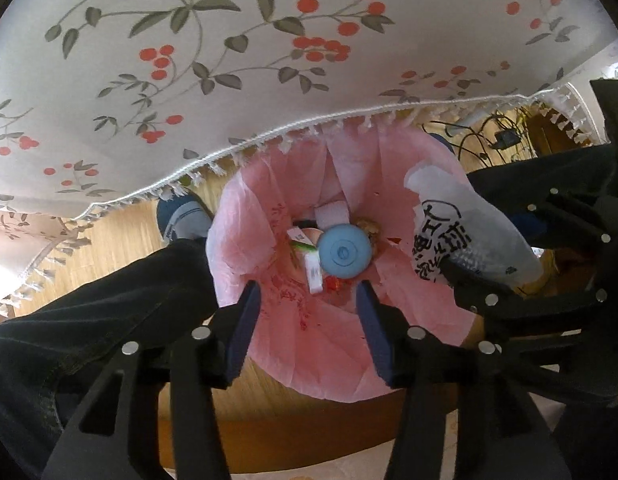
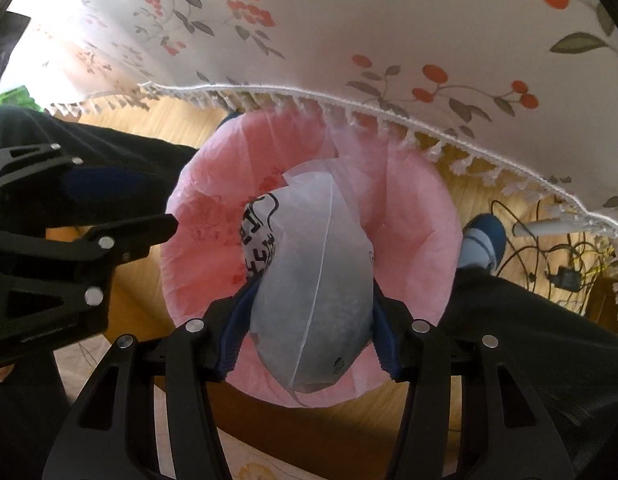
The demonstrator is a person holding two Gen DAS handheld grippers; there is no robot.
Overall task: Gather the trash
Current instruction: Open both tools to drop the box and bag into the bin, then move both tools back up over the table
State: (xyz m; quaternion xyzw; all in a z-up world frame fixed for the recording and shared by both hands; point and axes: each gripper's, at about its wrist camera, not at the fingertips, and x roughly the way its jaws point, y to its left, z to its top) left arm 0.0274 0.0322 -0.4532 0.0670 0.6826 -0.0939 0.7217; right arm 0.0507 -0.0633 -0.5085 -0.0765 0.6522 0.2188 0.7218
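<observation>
A bin lined with a pink bag (image 1: 269, 216) stands on the wooden floor right under both grippers. My left gripper (image 1: 309, 320) is open above it, with nothing between its blue pads. Below it, a round light-blue object (image 1: 345, 254) lies in the bin among scraps and small white packets (image 1: 313, 276). My right gripper (image 2: 309, 320) is shut on a white plastic bag with black print (image 2: 313, 272), which hangs over the bin's mouth (image 2: 413, 208). In the left wrist view the same white bag (image 1: 461, 224) sits at the bin's right rim.
A white tablecloth with red berries and a fringed edge (image 1: 229, 60) hangs close beside the bin. A person's dark trouser legs (image 1: 109, 300) and blue shoes (image 1: 181, 216) flank the bin. Cables (image 2: 549, 264) lie on the floor to the right.
</observation>
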